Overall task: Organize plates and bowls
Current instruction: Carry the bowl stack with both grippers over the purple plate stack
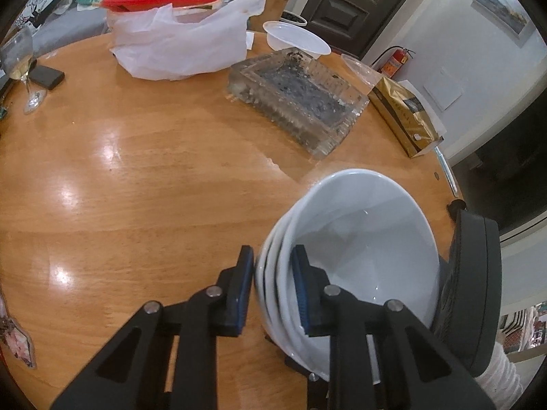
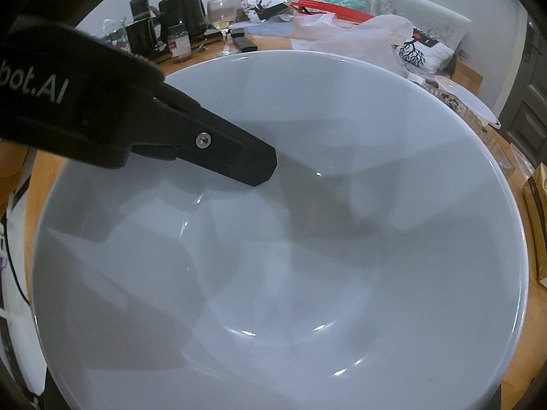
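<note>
A stack of white bowls [image 1: 362,239] sits tilted at the near right of the round wooden table [image 1: 136,188]. My left gripper [image 1: 273,273] straddles the stack's left rims: one blue-padded finger [image 1: 244,283] is outside, the other [image 1: 302,287] inside the top bowl, closed on the rims. In the right wrist view the top bowl [image 2: 307,239] fills the frame; the left gripper's finger [image 2: 239,157] reaches into it. My right gripper's own fingers do not show; its dark body [image 1: 475,290] stands against the bowls' right side.
A glass tray [image 1: 297,99] lies mid-table, with a gold box [image 1: 403,116] to its right. A white plastic bag [image 1: 177,44] under a red lid, a plastic bowl [image 1: 297,39] and a wine glass [image 1: 20,65] stand farther back. Kettles and jars [image 2: 164,24] line the far side.
</note>
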The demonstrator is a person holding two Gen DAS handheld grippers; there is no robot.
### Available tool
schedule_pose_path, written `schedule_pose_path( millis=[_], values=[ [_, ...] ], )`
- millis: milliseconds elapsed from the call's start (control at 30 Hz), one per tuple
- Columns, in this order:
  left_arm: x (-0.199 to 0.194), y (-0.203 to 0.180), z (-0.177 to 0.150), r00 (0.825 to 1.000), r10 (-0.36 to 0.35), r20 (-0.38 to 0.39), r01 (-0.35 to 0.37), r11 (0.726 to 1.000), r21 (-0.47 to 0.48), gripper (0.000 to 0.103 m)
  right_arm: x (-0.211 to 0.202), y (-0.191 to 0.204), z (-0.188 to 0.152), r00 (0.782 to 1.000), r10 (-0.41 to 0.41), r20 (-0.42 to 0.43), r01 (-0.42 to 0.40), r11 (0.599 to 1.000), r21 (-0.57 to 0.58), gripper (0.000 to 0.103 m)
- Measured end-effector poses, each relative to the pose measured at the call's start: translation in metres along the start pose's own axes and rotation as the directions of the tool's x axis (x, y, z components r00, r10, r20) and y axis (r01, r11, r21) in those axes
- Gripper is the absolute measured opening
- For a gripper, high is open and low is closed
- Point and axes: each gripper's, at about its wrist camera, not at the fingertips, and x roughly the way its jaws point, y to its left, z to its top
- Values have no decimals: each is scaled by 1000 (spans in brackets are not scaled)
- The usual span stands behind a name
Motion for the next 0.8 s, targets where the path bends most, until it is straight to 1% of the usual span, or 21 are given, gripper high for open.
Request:
schedule_pose_path(
  millis=[200,433,500,633,800],
  values=[
    [0,1,0,1000,0,-1,0,1000,14,20,-2,2,2,1000,-9,12,9,999,33,102],
    [-1,-7,-7,1000,11,-10,-11,999,48,23,-15,5,-5,998,-24,51,23,1000,18,102],
    [-2,-10,-10,1000,12,-11,-12,999,52,22,-17,5,-7,999,-13,41,12,1000,25,102],
    [-7,-15,-15,1000,7,-9,-7,998,62,22,-21,7,-11,999,-16,42,15,1000,13,102],
    [-20,-28,-21,1000,18,7,-18,996,86,22,-34,9,-13,998,-20,64,19,1000,14,102]
  ],
)
